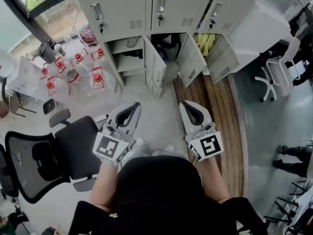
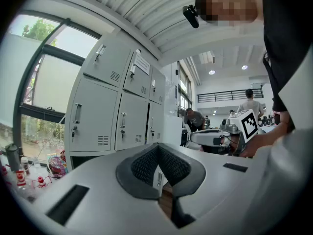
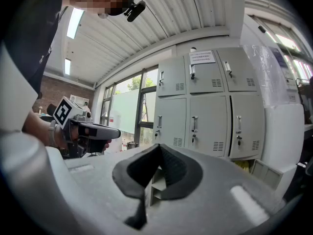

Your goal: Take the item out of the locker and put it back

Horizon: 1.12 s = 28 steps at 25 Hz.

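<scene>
Both tools are smooth pale-grey plastic shells with ribbed black pads (image 2: 146, 165). The left gripper (image 1: 133, 107) and the right gripper (image 1: 188, 106) each have their jaws pressed together with nothing between them. At twelve o'clock stand grey sheet-metal lockers (image 1: 128, 6) with louvred doors (image 1: 155, 68), the lower ones swung open. A yellow item (image 1: 204, 42) sits at one o'clock in the right-hand compartment. It is partly cut off by the frame, and its shape is unclear.

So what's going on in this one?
A person faces the lockers, holding the left hand-held gripper and the right hand-held gripper level, both shut and empty, short of the open lower compartments. A yellow item lies in the rightmost open one. Nothing is in hand yet.
</scene>
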Each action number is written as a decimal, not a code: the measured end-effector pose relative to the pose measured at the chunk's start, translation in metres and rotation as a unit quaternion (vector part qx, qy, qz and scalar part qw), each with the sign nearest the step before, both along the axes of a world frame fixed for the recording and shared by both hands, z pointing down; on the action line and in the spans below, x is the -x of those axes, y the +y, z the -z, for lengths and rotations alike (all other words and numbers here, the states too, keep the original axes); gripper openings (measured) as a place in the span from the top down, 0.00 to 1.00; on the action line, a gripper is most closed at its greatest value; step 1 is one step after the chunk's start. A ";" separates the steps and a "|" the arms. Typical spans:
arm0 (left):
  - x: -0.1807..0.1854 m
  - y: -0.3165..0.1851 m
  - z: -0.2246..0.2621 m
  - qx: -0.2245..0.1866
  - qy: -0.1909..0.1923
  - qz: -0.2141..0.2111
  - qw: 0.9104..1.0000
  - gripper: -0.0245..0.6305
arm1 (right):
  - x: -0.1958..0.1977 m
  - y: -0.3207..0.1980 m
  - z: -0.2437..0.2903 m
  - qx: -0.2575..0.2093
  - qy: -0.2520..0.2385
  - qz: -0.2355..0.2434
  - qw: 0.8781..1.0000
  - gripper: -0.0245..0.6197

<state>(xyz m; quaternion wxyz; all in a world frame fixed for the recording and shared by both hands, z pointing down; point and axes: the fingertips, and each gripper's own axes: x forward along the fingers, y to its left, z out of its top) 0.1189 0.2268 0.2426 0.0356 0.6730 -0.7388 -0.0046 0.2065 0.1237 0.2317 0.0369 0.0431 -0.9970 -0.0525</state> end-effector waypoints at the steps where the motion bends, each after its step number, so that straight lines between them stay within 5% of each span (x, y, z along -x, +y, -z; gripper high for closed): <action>1: 0.004 0.003 -0.001 0.001 0.000 0.001 1.000 0.95 | 0.004 0.003 -0.001 0.000 0.000 0.002 1.000 0.97; 17: 0.088 0.047 -0.046 0.029 0.024 0.008 0.999 0.95 | 0.078 0.035 -0.025 0.028 0.009 -0.026 0.999 0.97; 28: 0.124 0.010 -0.067 0.062 0.039 0.028 0.997 0.95 | 0.124 -0.011 -0.047 0.056 0.030 -0.014 0.998 0.97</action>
